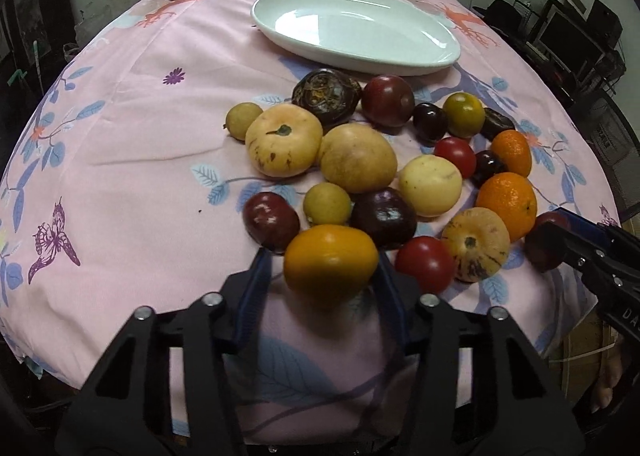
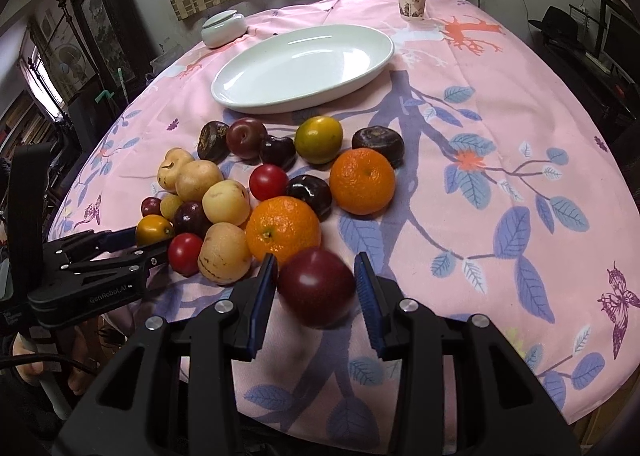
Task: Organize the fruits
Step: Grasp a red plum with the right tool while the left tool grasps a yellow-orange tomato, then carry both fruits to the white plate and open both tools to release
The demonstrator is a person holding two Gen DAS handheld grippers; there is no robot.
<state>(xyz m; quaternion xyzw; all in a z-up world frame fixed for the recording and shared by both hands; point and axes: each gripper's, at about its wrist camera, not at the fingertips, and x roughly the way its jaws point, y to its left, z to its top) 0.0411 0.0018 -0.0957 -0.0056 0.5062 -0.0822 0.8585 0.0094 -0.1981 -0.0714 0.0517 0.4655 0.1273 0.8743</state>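
Clamped between blue ribbed pads, a smooth orange-yellow fruit (image 1: 331, 258) is sitting in the left gripper (image 1: 324, 276), apparently taken from the near edge of the pile so its neighbours are not disturbed. Beyond it, a glossy oval plate (image 1: 420, 60) is waiting bare on the pink floral cloth (image 1: 120, 176), probably the destination.

Turning to the right wrist view, the right gripper (image 2: 316, 284) is grasping a round, shiny dark-red plum (image 2: 317, 286), with the dimpled orange (image 2: 283, 230) lying just behind it.

One plate (image 2: 384, 52), one cup (image 2: 411, 2)
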